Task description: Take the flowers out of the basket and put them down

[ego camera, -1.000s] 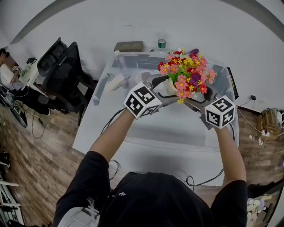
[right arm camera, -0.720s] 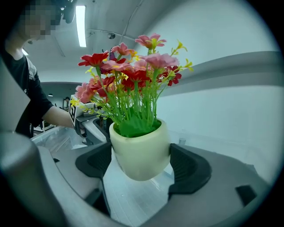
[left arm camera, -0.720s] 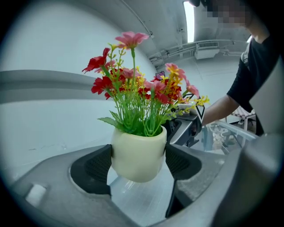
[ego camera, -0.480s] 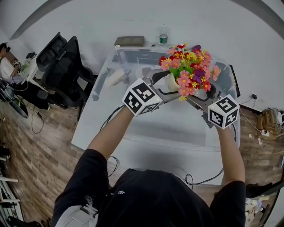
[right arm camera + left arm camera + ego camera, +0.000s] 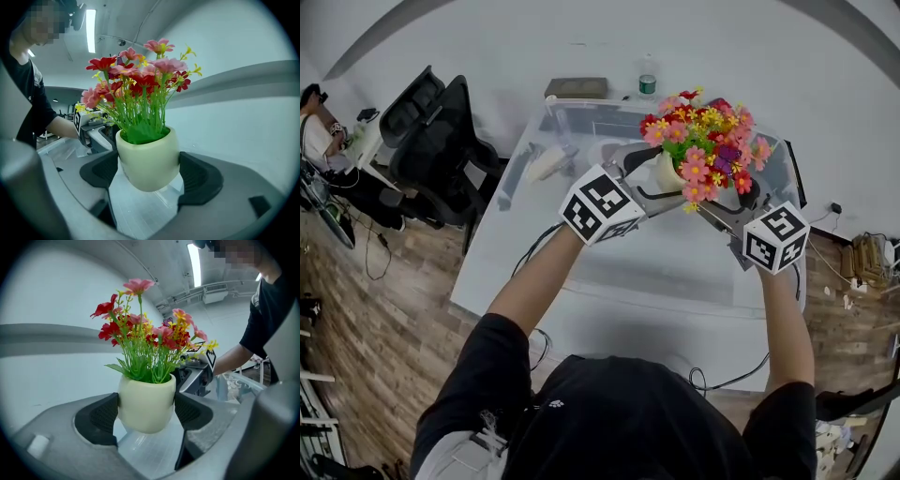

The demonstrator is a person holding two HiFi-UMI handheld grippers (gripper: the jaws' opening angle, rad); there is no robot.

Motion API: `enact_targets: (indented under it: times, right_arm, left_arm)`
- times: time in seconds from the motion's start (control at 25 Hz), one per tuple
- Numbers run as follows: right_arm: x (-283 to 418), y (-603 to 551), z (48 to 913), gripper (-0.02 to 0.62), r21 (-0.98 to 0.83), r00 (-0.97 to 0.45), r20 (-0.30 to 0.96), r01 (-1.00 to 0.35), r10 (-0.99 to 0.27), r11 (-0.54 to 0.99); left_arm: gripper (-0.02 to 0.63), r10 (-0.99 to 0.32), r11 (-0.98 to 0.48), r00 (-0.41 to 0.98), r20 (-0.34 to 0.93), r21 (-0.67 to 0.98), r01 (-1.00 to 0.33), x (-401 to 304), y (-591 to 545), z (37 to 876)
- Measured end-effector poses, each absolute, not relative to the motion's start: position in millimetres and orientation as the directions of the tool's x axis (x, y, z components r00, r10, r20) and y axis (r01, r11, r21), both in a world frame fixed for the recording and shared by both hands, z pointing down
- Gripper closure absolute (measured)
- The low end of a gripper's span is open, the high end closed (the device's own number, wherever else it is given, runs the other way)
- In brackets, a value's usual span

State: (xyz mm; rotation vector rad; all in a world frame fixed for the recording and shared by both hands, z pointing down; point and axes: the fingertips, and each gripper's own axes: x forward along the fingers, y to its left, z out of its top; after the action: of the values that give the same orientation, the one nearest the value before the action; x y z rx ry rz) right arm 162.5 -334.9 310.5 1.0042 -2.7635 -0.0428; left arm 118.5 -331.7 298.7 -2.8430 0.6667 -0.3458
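Cream-coloured, smooth round pot carrying a bunch of red, pink and yellow artificial flowers: hanging in the air above the clear plastic basket on the white table, lifted clear of it.

Holding: the left gripper is pressing its two dark ribbed pads against the pot's belly; the right gripper is clamping the same belly from the opposite side. Both are gripping the pot, not the stems.

Risk: the wall is curved and looks slick, so the pot is likely to slip or swivel if either gripper is loosening early or the two are travelling unevenly. The tall bunch is making it top-heavy, so a tilted set-down could topple it, and the blooms could snag on the basket rim.

Orientation: long axis running close to vertical, base down, blooms pointing upward and fanning outward.
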Motion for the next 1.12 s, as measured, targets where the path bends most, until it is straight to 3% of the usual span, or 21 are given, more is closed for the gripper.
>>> enact_targets:
  times: [1.12]
  right_arm:
    - [154.8, -316.2, 277.6, 0.181, 0.121, -0.783, 0.108, -0.601, -0.613, 0.790]
  left_arm:
    - [0.229, -0.499, -0.856, 0.858, 0.122, -0.226, -0.465, 108.8, -311.5, 268.1]
